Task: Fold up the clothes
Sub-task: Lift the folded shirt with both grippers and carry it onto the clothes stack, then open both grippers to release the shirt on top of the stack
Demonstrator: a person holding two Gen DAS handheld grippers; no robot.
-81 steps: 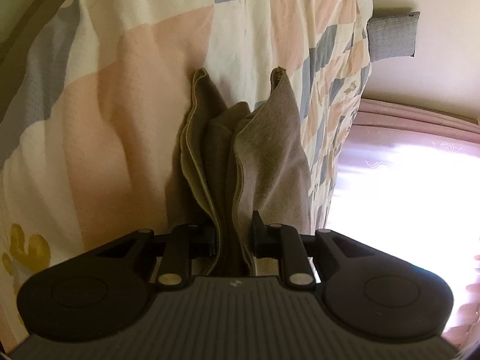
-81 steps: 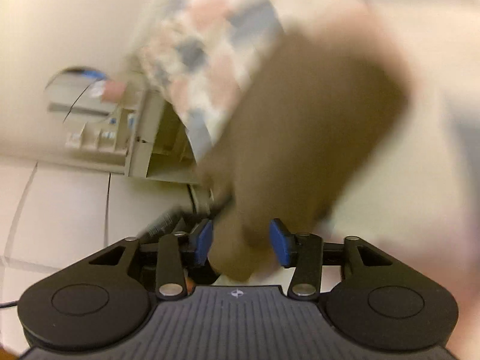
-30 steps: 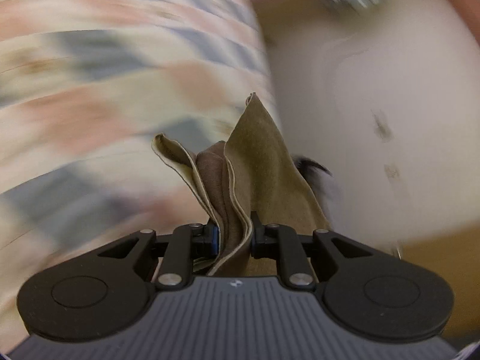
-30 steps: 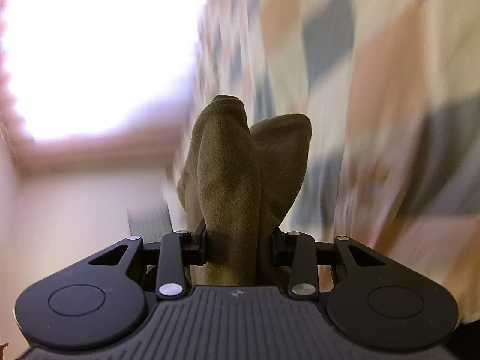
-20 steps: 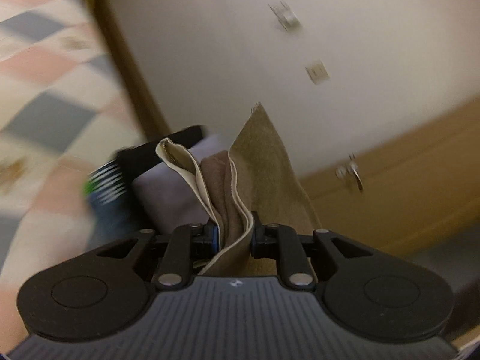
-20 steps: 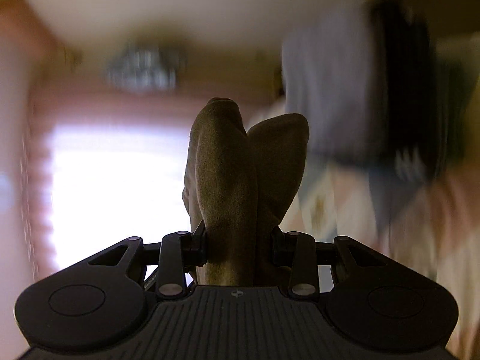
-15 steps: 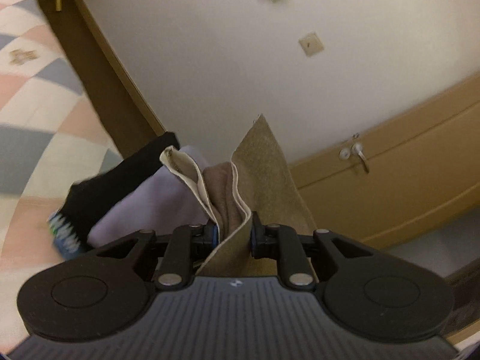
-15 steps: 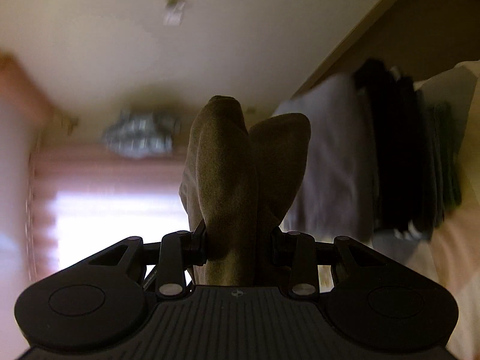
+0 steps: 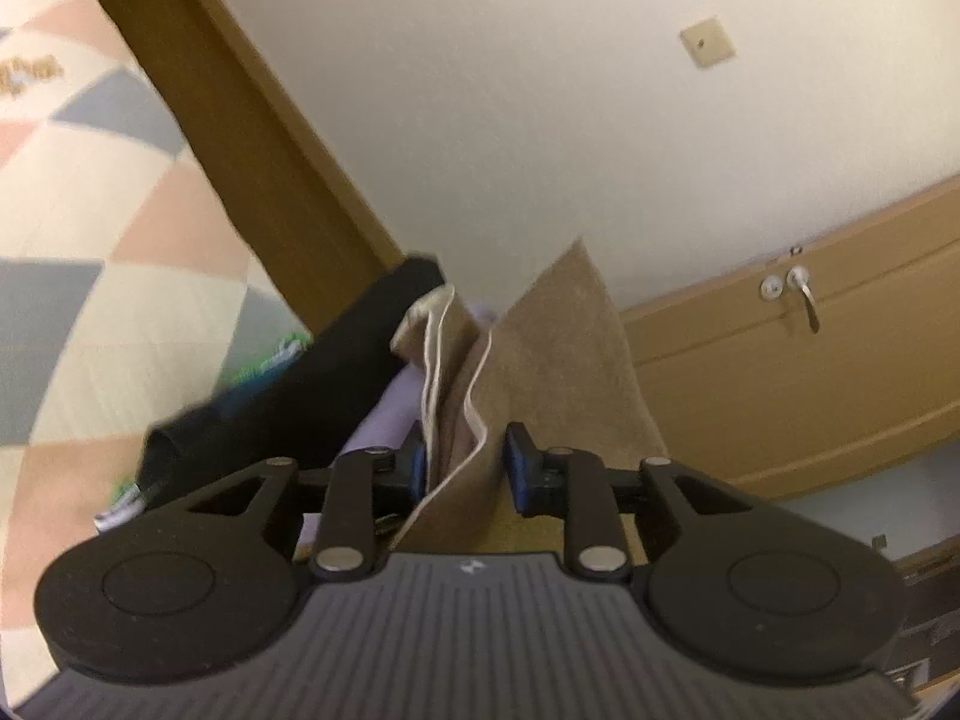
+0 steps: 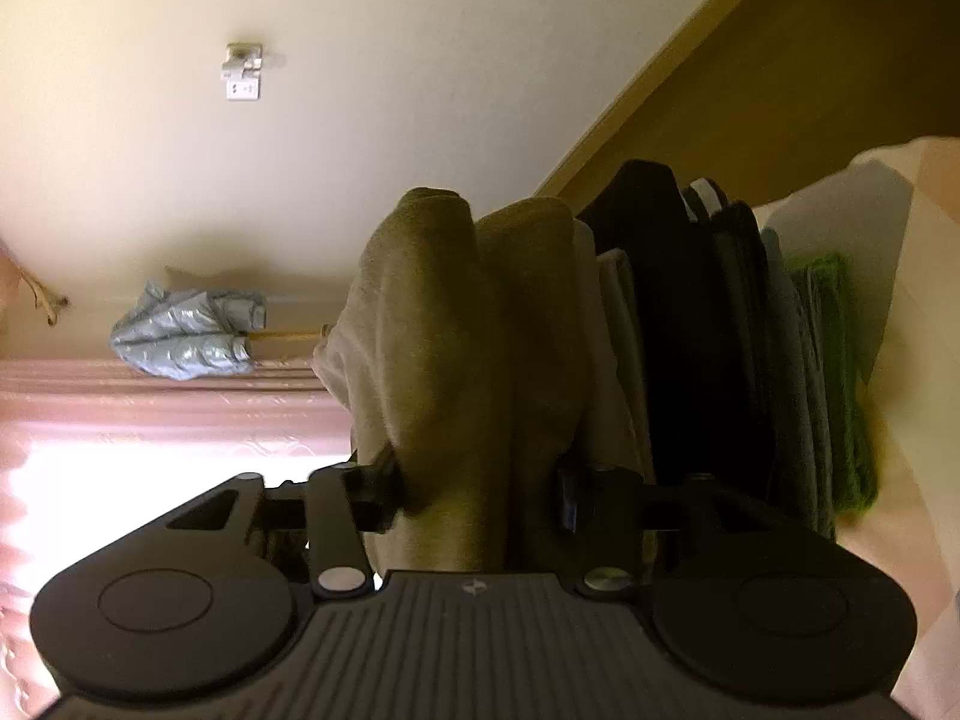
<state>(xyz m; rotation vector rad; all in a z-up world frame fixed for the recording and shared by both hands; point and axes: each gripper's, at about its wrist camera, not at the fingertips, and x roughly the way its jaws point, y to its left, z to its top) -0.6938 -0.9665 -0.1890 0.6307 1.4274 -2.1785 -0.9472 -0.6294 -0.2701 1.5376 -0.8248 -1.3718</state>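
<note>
A folded olive-brown garment with a pale hem fills the gap of my left gripper; the jaws now stand slightly apart, with a gap on the right side. My right gripper is shut on the same garment's rolled folds. The garment rests against a stack of folded clothes, black, grey, lilac and green, also seen in the left wrist view, on the checked quilt.
A wooden headboard stands behind the stack. A wooden door with a handle and a wall switch are at the right. A pink curtain and a silvery bundle show in the right wrist view.
Both grippers swung with the garment from the quilt toward the stack of folded clothes by the headboard. The left gripper's jaws have parted slightly around the cloth.
</note>
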